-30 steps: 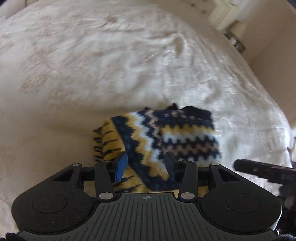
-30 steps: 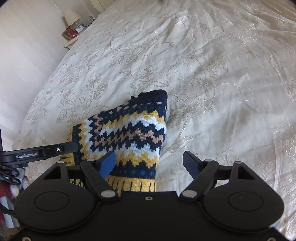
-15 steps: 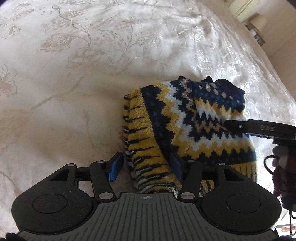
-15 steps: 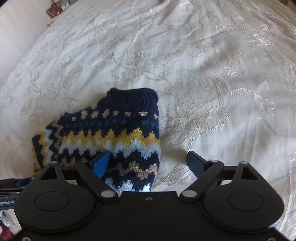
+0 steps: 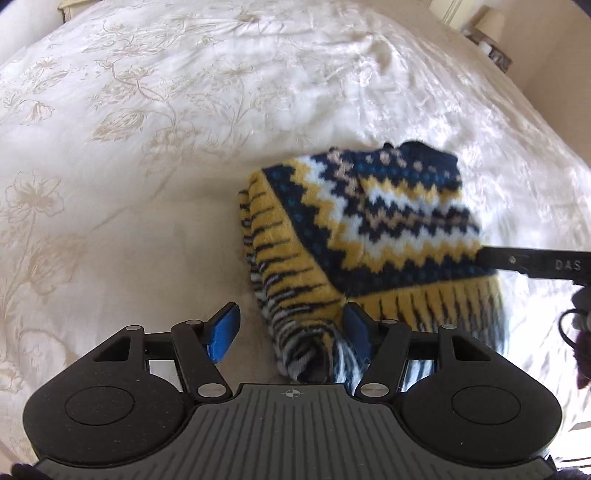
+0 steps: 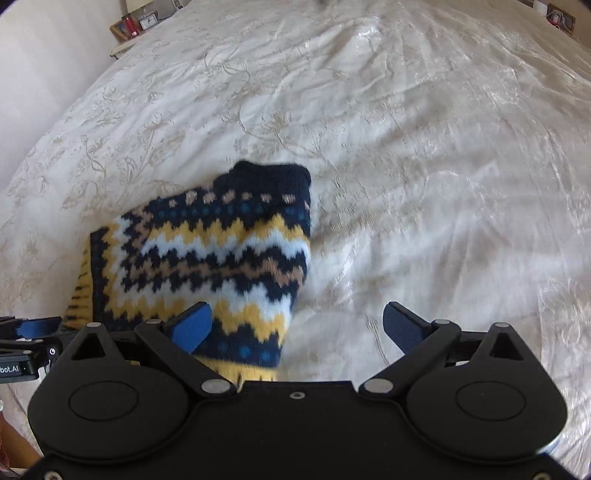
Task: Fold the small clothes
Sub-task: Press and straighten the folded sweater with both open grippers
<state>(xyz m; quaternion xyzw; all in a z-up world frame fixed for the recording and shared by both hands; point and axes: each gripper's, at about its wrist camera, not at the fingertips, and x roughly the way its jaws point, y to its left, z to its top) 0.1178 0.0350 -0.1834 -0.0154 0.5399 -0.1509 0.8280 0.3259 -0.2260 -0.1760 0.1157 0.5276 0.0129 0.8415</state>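
Garment: small knitted sweater [image 5: 373, 229] in navy, yellow, white and tan zigzag bands with a yellow black-striped hem; folded into a compact bundle; lying on the cream floral-embroidered bedspread [image 5: 147, 155], near edge of the bed, close under both tools

Left gripper [image 5: 291, 332]: jaws spread, just been opening; striped hem corner of the sweater between the blue pads, right pad against the knit, left pad clear of it; no pinch judged

Right gripper [image 6: 297, 325]: jaws spread wide, just been opening; near right corner of the sweater under the left pad, right pad over bare bedspread; nothing pinched

Relation of tools: right gripper's black arm visible at the right edge of the left view, across the sweater's right side; left gripper's tip visible at the far left of the right view, just beside the hem

Step in hand: release after a fold, judged; bundle set down and let go at both near corners

Progress: judged well along; folded layers stacked, hem edge somewhat bunched at the near left

Next move: judged to call for lifting both tools clear without snagging the loose knit; then smoothing the bunched hem or a last fold

Risk: pad catching the yarn and dragging the top layer open

Containers: none in view; small objects on a bedside table [image 6: 129, 27] far left, too small to tell
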